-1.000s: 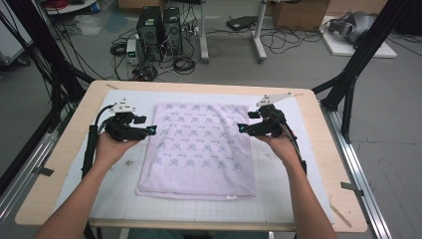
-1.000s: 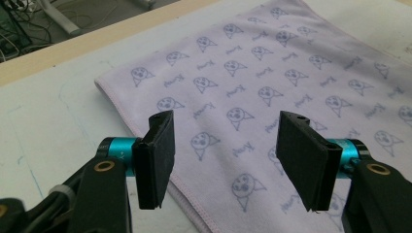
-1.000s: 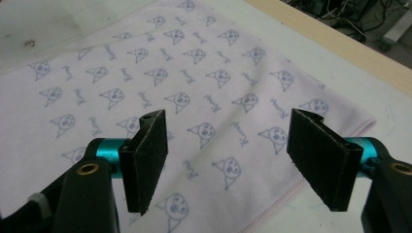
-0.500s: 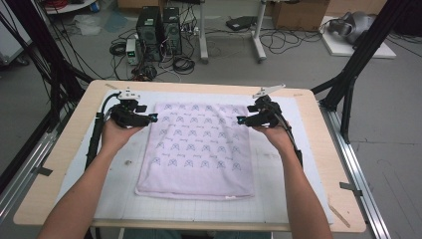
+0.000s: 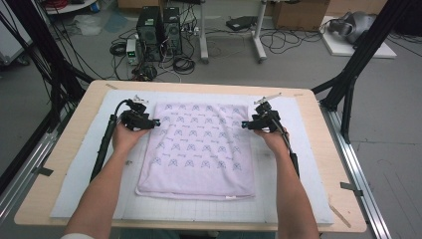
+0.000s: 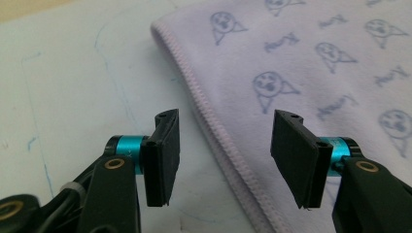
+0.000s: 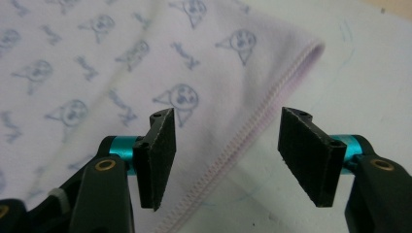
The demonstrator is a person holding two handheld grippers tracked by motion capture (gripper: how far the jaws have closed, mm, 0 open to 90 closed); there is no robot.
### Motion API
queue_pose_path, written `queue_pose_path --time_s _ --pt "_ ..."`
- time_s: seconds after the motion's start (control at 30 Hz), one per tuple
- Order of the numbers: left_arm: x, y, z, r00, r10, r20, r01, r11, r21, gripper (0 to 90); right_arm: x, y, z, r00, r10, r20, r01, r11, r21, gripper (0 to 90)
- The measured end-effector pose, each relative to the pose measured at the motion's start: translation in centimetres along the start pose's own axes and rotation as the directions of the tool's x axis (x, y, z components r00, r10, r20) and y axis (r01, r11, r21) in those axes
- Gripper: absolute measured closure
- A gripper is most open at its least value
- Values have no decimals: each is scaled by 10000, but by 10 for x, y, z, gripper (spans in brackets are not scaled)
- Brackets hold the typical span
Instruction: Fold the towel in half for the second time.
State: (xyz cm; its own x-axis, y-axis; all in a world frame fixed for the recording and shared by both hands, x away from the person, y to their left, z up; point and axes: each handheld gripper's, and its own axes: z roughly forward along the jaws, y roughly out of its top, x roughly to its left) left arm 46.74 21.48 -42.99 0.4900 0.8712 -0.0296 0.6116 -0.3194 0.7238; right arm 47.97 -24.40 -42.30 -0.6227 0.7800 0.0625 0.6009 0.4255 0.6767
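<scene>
A folded pale lilac towel [image 5: 196, 149] printed with small cartoon faces lies flat on the white mat in the middle of the table. My left gripper [image 5: 157, 122] hangs at the towel's left edge near the far corner, and my right gripper [image 5: 244, 124] at the right edge opposite. In the left gripper view the stitched hem [image 6: 218, 141] runs between the two black jaws of the left gripper [image 6: 223, 158]; the pads stand apart from it. In the right gripper view the hem [image 7: 243, 145] also passes between the jaws of the right gripper [image 7: 226, 155]. Both pairs of jaws have just been closing, with the towel's edge between them and no pad pressing on it.
A white gridded mat [image 5: 303, 149] covers most of the wooden table [image 5: 64, 144]. Black frame posts [image 5: 358, 64] rise at the far corners. Computers [image 5: 159, 30] and loose cables lie on the floor beyond the far edge.
Both hands have moved away from me along the towel's sides and sunk towards the mat, ending at the edges near the far corners. The towel has not shifted.
</scene>
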Motion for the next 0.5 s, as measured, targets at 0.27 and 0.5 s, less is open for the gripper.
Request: queue_pose_path --time_s 0.27,0.5 --pt "5 -3 11 9983 -574 -138 575 9983 79 516 -3 -5 16 9993 282 256 -287 9994 190 472" --pt "4 -3 10 9952 -760 609 753 9971 137 834 0 -6 16 9916 1087 -697 -1077 9940 168 833"
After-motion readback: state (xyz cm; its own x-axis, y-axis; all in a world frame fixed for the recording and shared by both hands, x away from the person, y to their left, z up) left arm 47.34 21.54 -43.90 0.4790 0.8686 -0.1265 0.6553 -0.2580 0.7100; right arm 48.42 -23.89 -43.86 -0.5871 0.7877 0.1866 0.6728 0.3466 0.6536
